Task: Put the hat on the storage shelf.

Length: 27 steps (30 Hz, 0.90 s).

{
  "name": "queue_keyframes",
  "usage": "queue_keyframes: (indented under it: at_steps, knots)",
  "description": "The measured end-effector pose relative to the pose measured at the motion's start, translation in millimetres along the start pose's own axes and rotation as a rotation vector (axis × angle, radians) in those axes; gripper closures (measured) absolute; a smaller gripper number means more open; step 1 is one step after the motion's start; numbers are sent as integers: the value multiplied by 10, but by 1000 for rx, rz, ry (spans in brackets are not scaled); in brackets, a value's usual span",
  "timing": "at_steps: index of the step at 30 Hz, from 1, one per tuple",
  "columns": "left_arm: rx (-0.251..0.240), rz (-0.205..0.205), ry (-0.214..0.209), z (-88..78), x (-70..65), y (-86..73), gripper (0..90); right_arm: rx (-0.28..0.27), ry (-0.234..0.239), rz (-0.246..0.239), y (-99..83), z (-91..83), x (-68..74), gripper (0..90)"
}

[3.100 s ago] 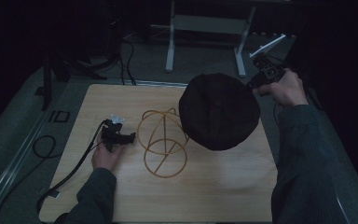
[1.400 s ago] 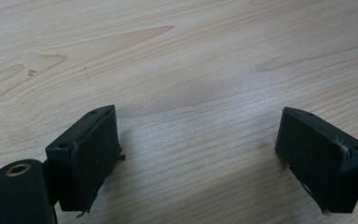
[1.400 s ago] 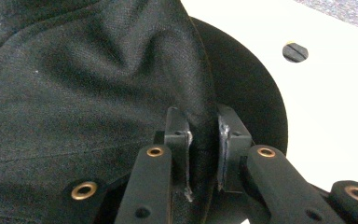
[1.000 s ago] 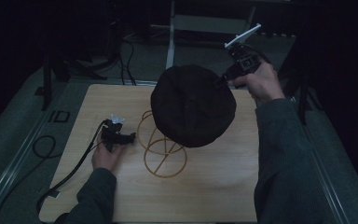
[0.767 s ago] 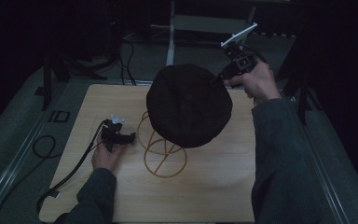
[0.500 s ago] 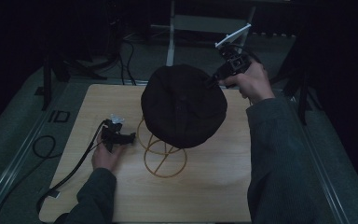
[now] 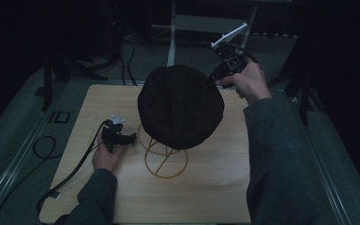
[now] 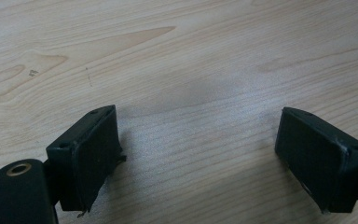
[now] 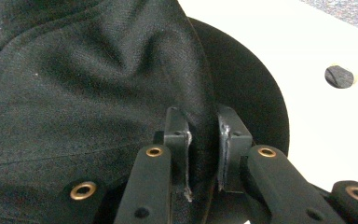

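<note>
A dark fabric cap (image 7: 180, 105) hangs over the middle of the wooden table (image 7: 206, 197), above a gold wire hat stand (image 7: 164, 154). My right gripper (image 7: 210, 80) is shut on the cap's far right edge, and in the right gripper view the fabric (image 9: 98, 79) is pinched between the pads of my right gripper (image 9: 204, 154). On the table left of the stand rests my left gripper (image 7: 129, 138). In the left gripper view it (image 8: 198, 154) is open, with only bare wood between its fingers (image 8: 91, 154).
A black cable (image 7: 70, 173) trails from the left gripper off the table's front left. Beyond the table's far edge stand a white frame (image 7: 173, 33) and floor cables (image 7: 126, 51). A round hole (image 9: 339, 76) shows in the tabletop.
The right gripper has carried the cap leftwards, from the table's right side to above the wire stand. The left gripper has stayed put.
</note>
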<state>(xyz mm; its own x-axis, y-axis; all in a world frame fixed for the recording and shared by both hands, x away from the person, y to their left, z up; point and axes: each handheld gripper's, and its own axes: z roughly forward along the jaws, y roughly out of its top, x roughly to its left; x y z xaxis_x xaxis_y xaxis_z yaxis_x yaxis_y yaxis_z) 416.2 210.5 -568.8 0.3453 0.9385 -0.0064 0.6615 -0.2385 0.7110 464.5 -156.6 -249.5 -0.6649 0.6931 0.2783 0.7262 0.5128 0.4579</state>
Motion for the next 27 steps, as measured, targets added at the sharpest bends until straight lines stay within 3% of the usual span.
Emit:
queue_keyframes:
  at_steps: [5,27]
  knots:
    - [0,0,1,0,0,0,133,2,-1,-7,30,27,49,776]
    - [2,4,1,-2,2,0,133,81,-23,-59,112,429,239,767]
